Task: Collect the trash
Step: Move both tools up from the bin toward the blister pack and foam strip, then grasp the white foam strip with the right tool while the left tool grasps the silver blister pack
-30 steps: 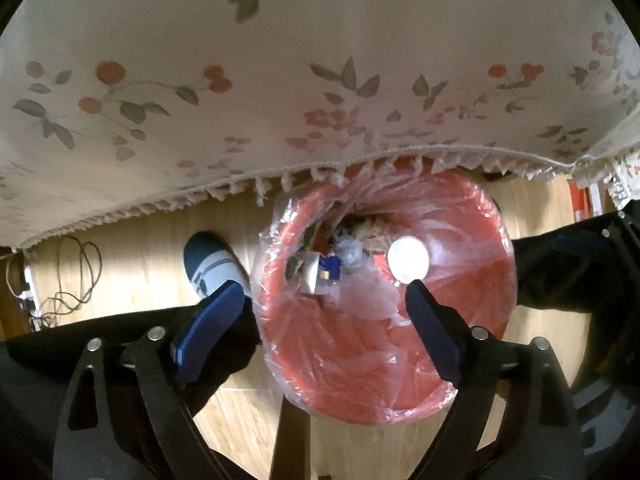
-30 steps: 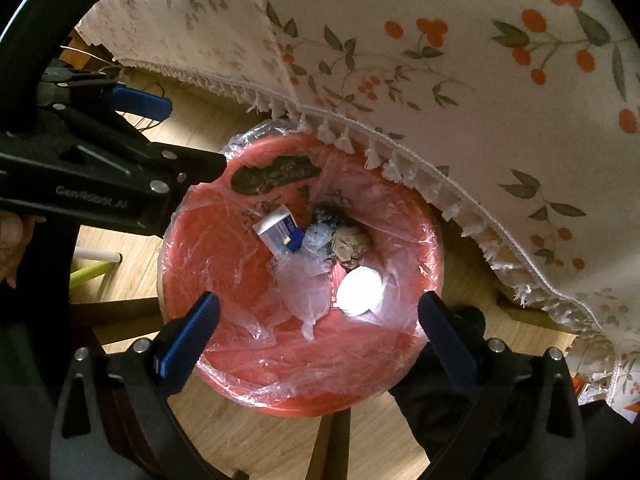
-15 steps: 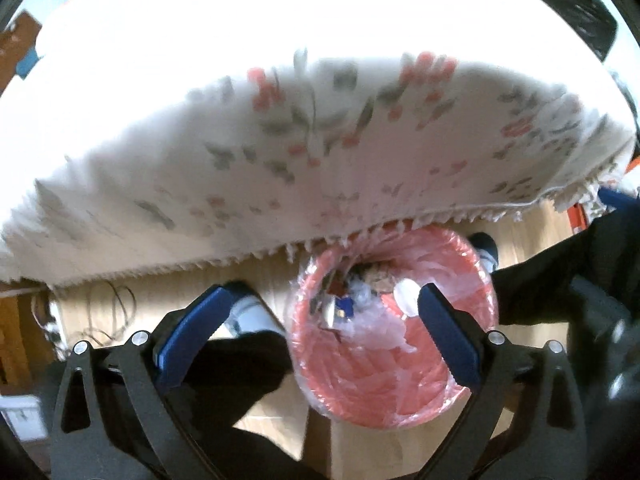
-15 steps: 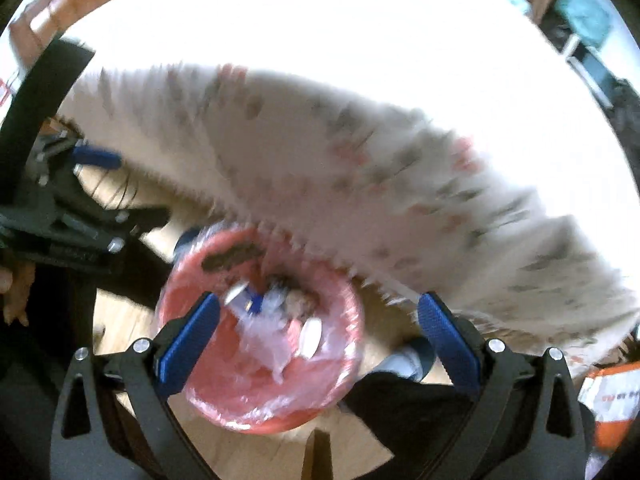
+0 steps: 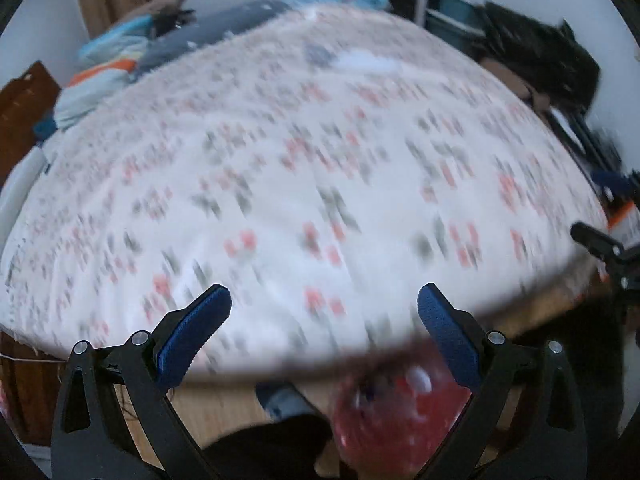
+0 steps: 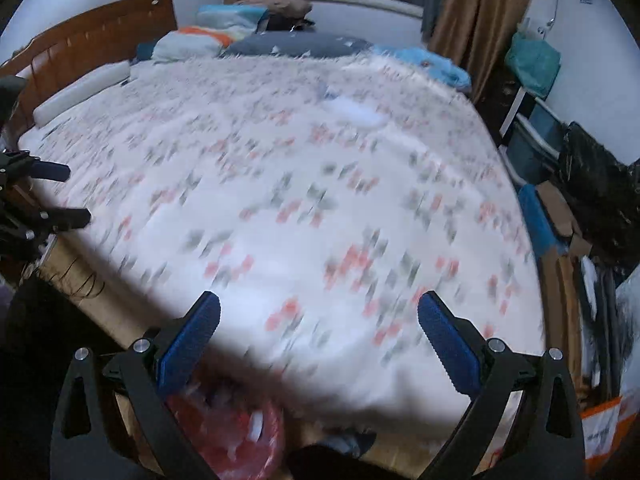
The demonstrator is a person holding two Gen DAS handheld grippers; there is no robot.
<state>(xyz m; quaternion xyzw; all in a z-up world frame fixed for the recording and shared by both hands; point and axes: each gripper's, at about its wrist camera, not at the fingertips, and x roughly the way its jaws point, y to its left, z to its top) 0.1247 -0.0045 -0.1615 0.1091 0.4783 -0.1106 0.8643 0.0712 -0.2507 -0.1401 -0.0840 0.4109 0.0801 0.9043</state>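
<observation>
Trash bin [image 5: 396, 420] below both empty tools.

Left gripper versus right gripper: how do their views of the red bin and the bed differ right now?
The left gripper sees the red bin low and right of center; the right gripper sees the bin low and left. The right wrist view shows the bed to its wooden headboard; the left wrist view is blurrier, headboard barely visible. Both grippers are open and empty, above the floral bedspread.
</observation>
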